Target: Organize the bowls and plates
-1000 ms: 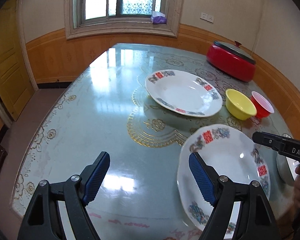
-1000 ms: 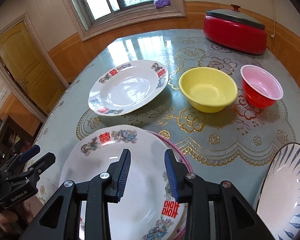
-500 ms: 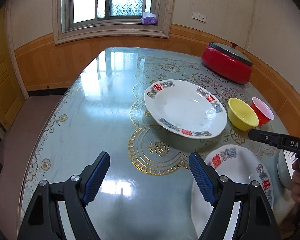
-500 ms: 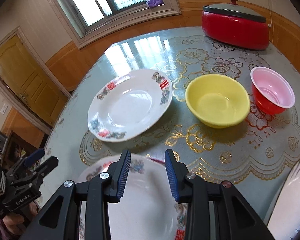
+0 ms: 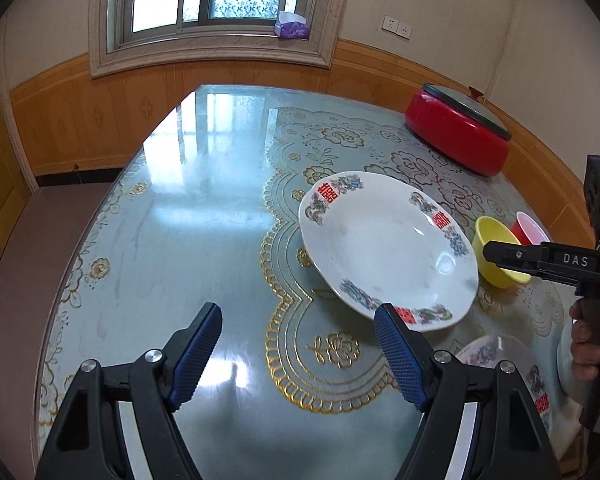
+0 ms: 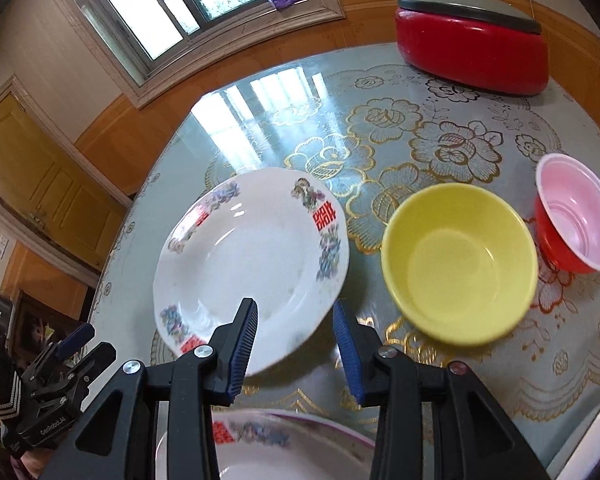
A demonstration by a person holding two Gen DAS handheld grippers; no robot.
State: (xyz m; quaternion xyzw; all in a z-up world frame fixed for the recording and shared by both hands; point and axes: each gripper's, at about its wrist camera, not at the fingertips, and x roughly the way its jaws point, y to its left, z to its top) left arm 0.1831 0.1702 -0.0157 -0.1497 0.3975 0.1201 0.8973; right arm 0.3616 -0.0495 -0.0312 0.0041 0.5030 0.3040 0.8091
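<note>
- My left gripper (image 5: 298, 350) hangs above the glass-topped surface (image 5: 188, 216), jaws spread wide, nothing between them.
- My right gripper (image 6: 294, 342) is part open and empty, poised over the near rim of the white plate (image 6: 252, 256).
- That plate lies flat near the middle; the yellow bowl (image 6: 460, 260) sits just beside it to the right, and the red bowl (image 6: 576, 216) is next along.
- Another patterned plate (image 6: 256, 436) lies below my right gripper, on a pink-rimmed one.
- A lidded red pot (image 6: 472, 52) stands at the far edge.
</note>
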